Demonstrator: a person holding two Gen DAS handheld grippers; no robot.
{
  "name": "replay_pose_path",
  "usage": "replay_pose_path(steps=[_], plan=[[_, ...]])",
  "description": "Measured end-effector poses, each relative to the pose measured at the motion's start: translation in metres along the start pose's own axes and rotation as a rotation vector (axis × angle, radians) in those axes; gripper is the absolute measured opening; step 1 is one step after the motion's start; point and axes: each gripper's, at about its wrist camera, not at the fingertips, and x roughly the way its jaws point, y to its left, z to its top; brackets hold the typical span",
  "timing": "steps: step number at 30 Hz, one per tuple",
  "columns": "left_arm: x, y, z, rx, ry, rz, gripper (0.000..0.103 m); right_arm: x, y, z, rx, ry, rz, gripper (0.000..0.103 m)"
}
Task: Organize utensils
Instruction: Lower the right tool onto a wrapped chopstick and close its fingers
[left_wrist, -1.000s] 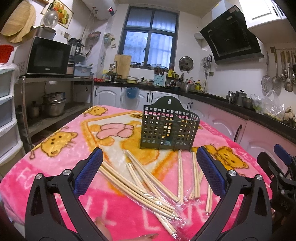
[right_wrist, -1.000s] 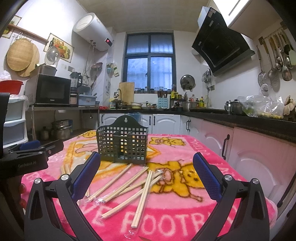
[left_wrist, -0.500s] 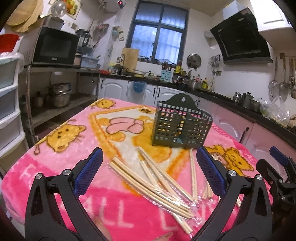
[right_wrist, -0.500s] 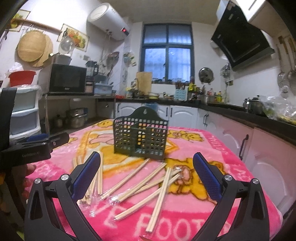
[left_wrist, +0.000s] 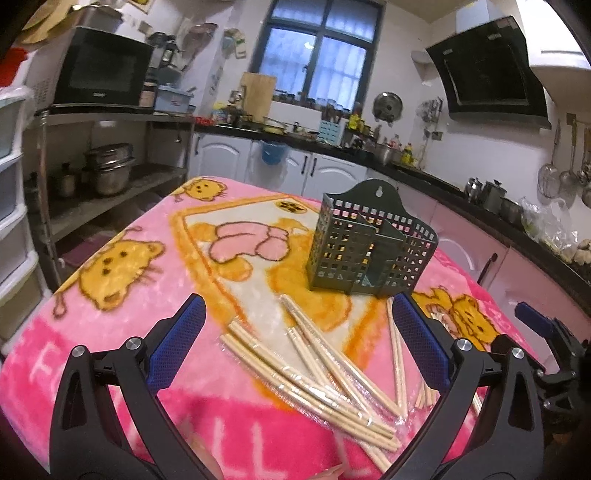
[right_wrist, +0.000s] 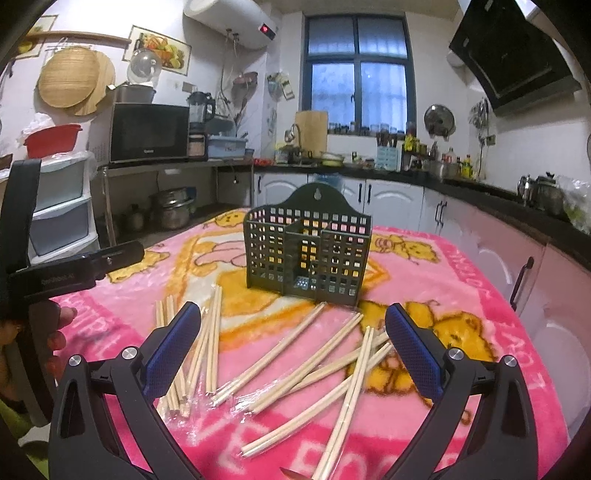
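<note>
Several pairs of pale wooden chopsticks in clear plastic sleeves (left_wrist: 314, 363) (right_wrist: 295, 360) lie scattered on a pink cartoon blanket (left_wrist: 122, 295) (right_wrist: 461, 295). Behind them stands a dark green perforated utensil holder (left_wrist: 365, 247) (right_wrist: 308, 251), upright with nothing in it. My left gripper (left_wrist: 301, 326) hovers open above the near chopsticks, nothing between its blue pads. My right gripper (right_wrist: 293, 330) is open too, over the chopsticks in front of the holder. The right gripper (left_wrist: 546, 343) shows at the right edge of the left wrist view; the left gripper (right_wrist: 74, 273) and a hand holding it show at the left of the right wrist view.
The table sits in a kitchen. White plastic drawers (right_wrist: 62, 214) and a metal shelf with pots (left_wrist: 110, 170) and a microwave (right_wrist: 147, 133) stand to the left. Pink cabinets under a dark counter (right_wrist: 517, 221) run along the right.
Both grippers have risen and tilted down toward the table, with the left one swinging left. The chopsticks and the holder have not moved. Both grippers stay open.
</note>
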Motion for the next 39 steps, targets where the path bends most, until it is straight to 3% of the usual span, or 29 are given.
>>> replay_pose_path(steps=[17,19,21,23,29,36,39], plan=[[0.093,-0.012,0.016,0.036,0.28,-0.122,0.093,0.057,-0.062,-0.002,0.122,0.231,-0.028,0.096],[0.102,-0.011,0.018,0.04,0.299,-0.127,0.093,0.065,-0.069,-0.002,0.131,0.26,-0.026,0.09],[0.116,-0.007,0.021,0.034,0.335,-0.129,0.093,0.077,-0.077,-0.001,0.144,0.302,-0.016,0.077],[0.126,-0.003,0.021,0.016,0.378,-0.137,0.091,0.088,-0.086,-0.002,0.18,0.351,0.02,0.076],[0.153,0.019,0.025,-0.037,0.458,-0.11,0.079,0.115,-0.1,-0.007,0.198,0.454,0.062,0.049],[0.176,0.038,0.026,-0.13,0.533,-0.15,0.071,0.135,-0.101,-0.007,0.17,0.516,0.086,0.041],[0.184,0.041,0.024,-0.157,0.564,-0.168,0.062,0.143,-0.1,-0.003,0.146,0.536,0.071,0.038]])
